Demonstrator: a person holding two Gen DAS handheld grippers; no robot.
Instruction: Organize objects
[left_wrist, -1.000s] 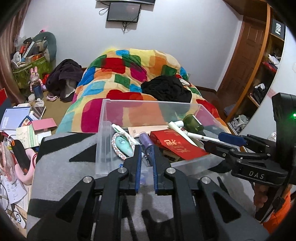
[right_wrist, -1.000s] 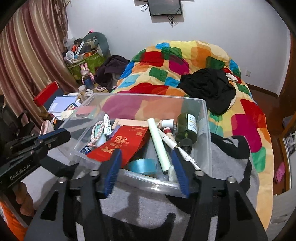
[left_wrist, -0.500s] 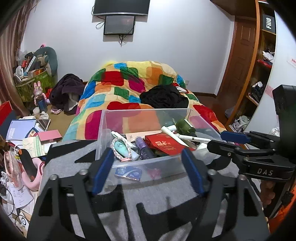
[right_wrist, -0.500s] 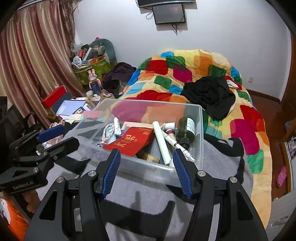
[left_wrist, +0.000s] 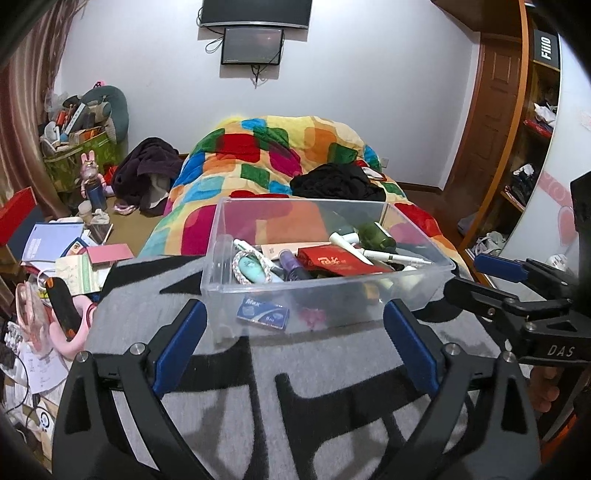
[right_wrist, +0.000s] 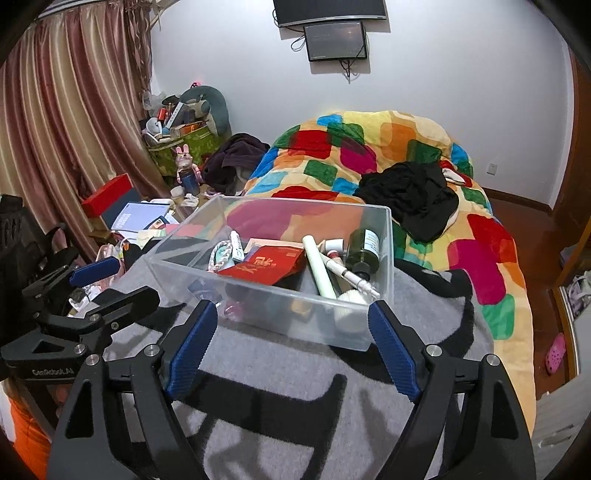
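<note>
A clear plastic box (left_wrist: 295, 202) (right_wrist: 384, 258) stands on a grey blanket with black shapes (left_wrist: 295, 387). In it lie a red envelope (left_wrist: 340, 260), a dark green bottle (left_wrist: 376, 236), a white tube (right_wrist: 319, 266), a purple bottle (left_wrist: 290, 260), a teal item ringed by a braided cord (left_wrist: 251, 266) and a blue card pack (left_wrist: 262, 314). My left gripper (left_wrist: 293, 308) hovers just short of the box's near wall, jaws opening, nothing between them. My right gripper (right_wrist: 292, 308) stands the same way at the near right corner, jaws opening and empty.
A bed with a multicoloured quilt (left_wrist: 280, 155) and black clothes (left_wrist: 340, 182) lies behind the box. Books, papers and a red box (right_wrist: 107, 195) clutter the floor on the left. A wooden shelf unit (left_wrist: 524, 147) stands on the right. A hand (left_wrist: 546, 387) holds the right gripper.
The left gripper, shut at the purple bottle inside the box a second ago, has opened wide and drawn back. The right gripper also widened and pulled back from the box.
</note>
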